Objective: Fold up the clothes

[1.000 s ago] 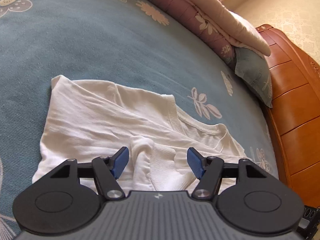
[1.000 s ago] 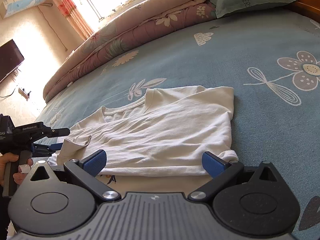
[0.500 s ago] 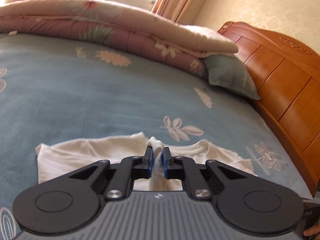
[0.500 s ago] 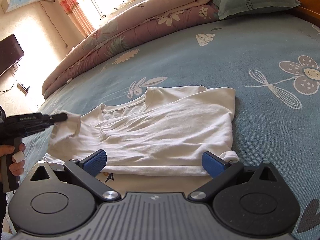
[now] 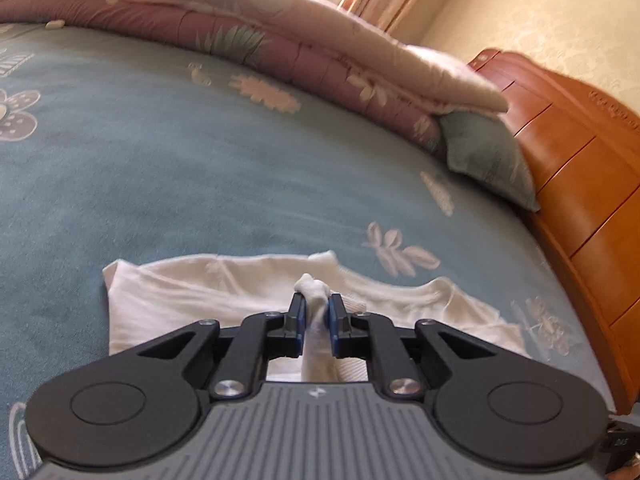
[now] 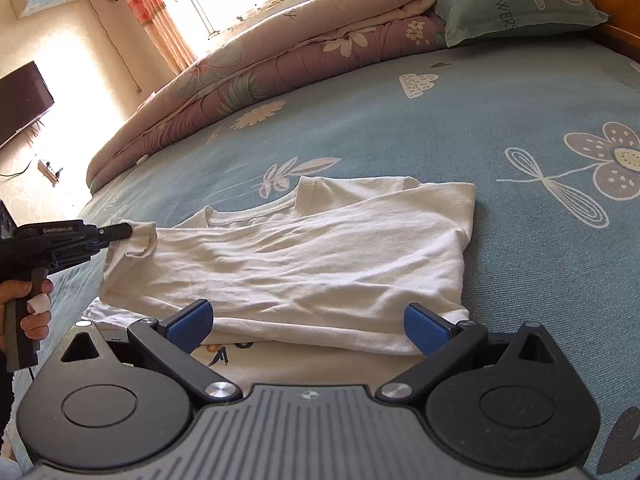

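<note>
In the left wrist view, the left gripper (image 5: 317, 317) had its jaws pinched tight on a bunched sleeve of the white T-shirt (image 5: 192, 296), lifted a little above the rest; the shirt lay partly folded on the blue bedsheet (image 5: 168, 168), with a rolled quilt (image 5: 280, 52), a pillow (image 5: 488, 160) and the wooden headboard (image 5: 580, 184) beyond. In the right wrist view, the right gripper (image 6: 310, 322) hovered at the shirt's near edge, jaws wide and holding nothing; the T-shirt (image 6: 320, 256) lay flat just ahead, its far-left sleeve raised by the left gripper (image 6: 120, 232).
</note>
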